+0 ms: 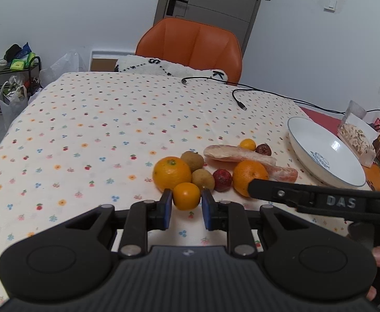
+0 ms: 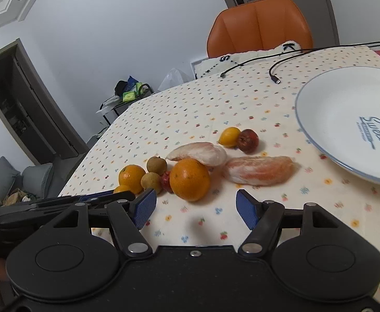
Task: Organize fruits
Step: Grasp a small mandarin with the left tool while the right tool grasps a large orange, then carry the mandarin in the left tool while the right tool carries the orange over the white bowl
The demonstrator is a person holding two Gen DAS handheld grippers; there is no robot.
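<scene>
A cluster of fruit lies on the flowered tablecloth. My left gripper (image 1: 186,202) is open, its blue pads on either side of a small orange (image 1: 186,195), with a gap on the right. Behind it are a large orange (image 1: 171,173), two brown longans (image 1: 192,160), a red fruit (image 1: 222,180) and a second large orange (image 1: 249,178). My right gripper (image 2: 195,208) is open and empty, just in front of that second orange (image 2: 189,180). Two peeled pomelo segments (image 2: 261,170) lie beside it. A white plate (image 2: 346,119) stands empty to the right.
A small yellow fruit (image 2: 229,136) and a dark red fruit (image 2: 247,141) lie near the plate. Black cables (image 1: 242,104) run across the far table. An orange chair (image 1: 192,46) stands behind. Snack bags (image 1: 359,135) sit beyond the plate.
</scene>
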